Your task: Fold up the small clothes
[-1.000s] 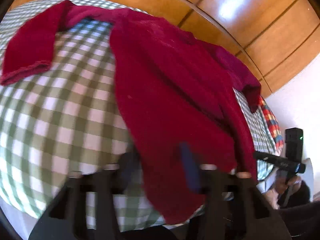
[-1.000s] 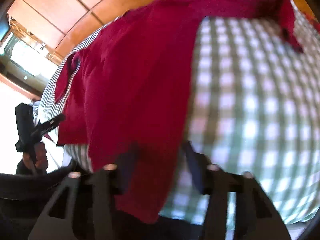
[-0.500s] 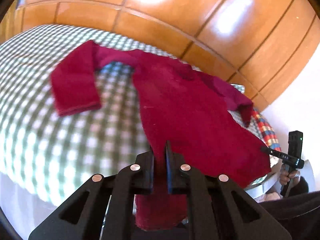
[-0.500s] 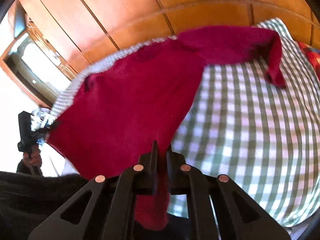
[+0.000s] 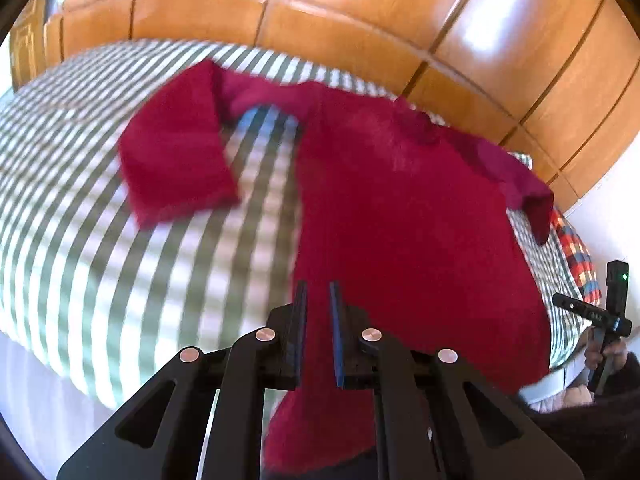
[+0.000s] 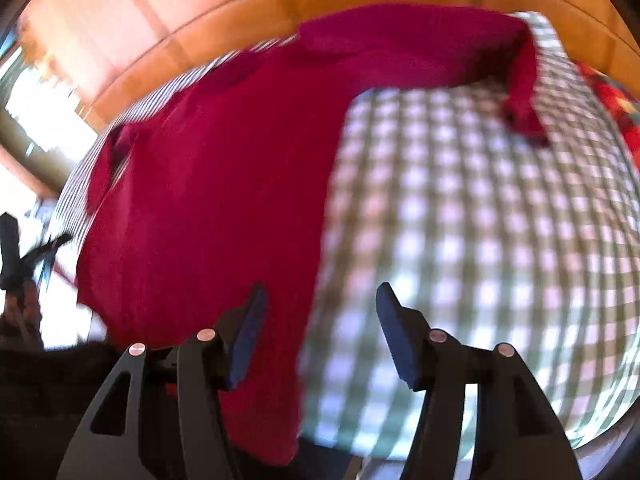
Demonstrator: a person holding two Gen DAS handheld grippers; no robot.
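Note:
A dark red long-sleeved sweater (image 5: 400, 208) lies spread on a bed with a green and white checked cover (image 5: 80, 240). Its hem hangs over the bed's near edge. My left gripper (image 5: 318, 300) is shut on the sweater's hem at the lower left corner. In the right wrist view the sweater (image 6: 220, 200) lies to the left, one sleeve stretched along the far edge. My right gripper (image 6: 320, 304) is open at the sweater's lower right corner; the hem edge hangs between the jaws, untouched by the pads.
A wooden panelled wall (image 5: 360, 20) runs behind the bed. A multicoloured checked cloth (image 5: 576, 256) lies at the bed's far right side. The other gripper shows at the right edge in the left wrist view (image 5: 608, 312). Bare checked cover (image 6: 480, 240) fills the right.
Both grippers closed on the hem and pulled it back and up. Since half a second ago my right gripper has opened and let go of the hem; my left gripper stays shut.

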